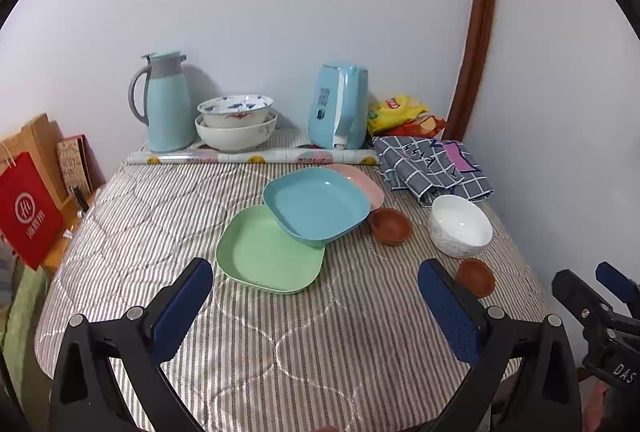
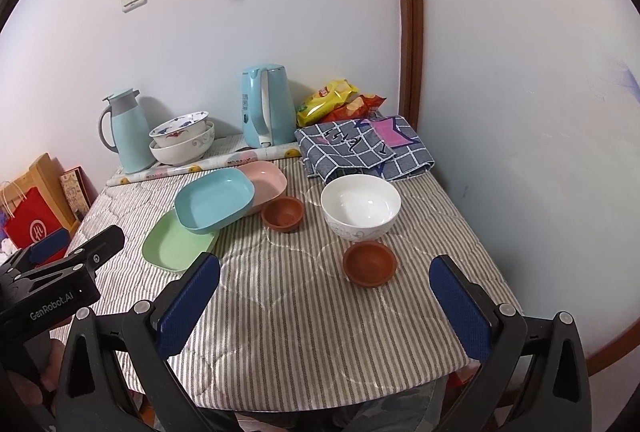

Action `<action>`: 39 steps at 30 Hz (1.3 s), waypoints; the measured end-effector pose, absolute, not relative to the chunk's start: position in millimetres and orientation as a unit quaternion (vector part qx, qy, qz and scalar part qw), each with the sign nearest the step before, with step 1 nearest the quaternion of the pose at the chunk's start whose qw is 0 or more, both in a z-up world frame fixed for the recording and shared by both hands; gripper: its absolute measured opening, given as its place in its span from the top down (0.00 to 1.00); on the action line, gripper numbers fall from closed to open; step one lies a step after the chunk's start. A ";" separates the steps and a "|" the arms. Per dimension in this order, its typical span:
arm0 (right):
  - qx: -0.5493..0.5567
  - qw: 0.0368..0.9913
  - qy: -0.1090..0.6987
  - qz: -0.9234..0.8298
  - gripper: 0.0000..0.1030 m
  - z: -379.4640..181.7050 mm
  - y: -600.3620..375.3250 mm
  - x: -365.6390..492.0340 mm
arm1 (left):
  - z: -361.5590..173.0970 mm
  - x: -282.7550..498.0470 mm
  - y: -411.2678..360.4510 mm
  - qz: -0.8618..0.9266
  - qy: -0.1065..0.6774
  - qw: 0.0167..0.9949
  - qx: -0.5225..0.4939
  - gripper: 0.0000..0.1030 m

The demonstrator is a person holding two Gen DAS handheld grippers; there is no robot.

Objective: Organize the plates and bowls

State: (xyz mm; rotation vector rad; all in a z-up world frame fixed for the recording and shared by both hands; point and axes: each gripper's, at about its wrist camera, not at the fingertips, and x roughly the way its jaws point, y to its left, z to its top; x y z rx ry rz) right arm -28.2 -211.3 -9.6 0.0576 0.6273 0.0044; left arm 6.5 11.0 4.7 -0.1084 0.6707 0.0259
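**A:** Plates first: three shallow square ones overlap at the centre of the left wrist frame. A mint-green plastic plate (image 1: 269,252) lies lowest and nearest, a sky-blue plastic plate (image 1: 318,205) leans across its far edge, and a pale pink plastic plate (image 1: 366,179) peeks out behind the blue one.

**B:** How would they handle?

**A:** Light and stiff, I'd judge, with a glossy finish that may slip between pads. The raised rim is the place to pinch, at a corner that hangs clear of its neighbour.

**B:** And the bowls?

**A:** A white glazed ceramic bowl with a grey pattern (image 2: 360,207) sits right of centre in the right wrist frame. It looks heavier and breakable, so grip its wall over the lip, firmly. Two small reddish-brown clay-coloured bowls flank it: the near brown bowl (image 2: 370,264) is just in front, the far brown bowl (image 2: 282,213) beside the pink plate. Both look small enough to pinch by the rim.

**B:** Grippers?

**A:** The left gripper (image 1: 316,306) and the right gripper (image 2: 326,302) both hover over the striped quilted tablecloth (image 2: 304,332) with jaws spread wide, holding nothing.
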 end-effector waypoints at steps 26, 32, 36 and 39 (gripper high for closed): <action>0.028 0.939 0.342 0.011 0.01 -29.8 -196.0 33.9 | -16.7 63.9 33.2 0.031 0.364 0.928 -0.075 0.00; 0.023 0.941 0.336 0.015 0.01 -21.2 -190.5 49.8 | -11.6 78.9 42.3 0.043 0.360 0.929 -0.078 0.00; 0.019 0.942 0.334 0.019 0.02 -17.0 -184.6 63.2 | -8.6 93.0 46.6 0.049 0.363 0.927 -0.075 0.00; 0.012 0.940 0.340 0.024 0.03 -13.7 -179.5 74.7 | -0.9 102.4 50.1 0.051 0.359 0.929 -0.072 0.00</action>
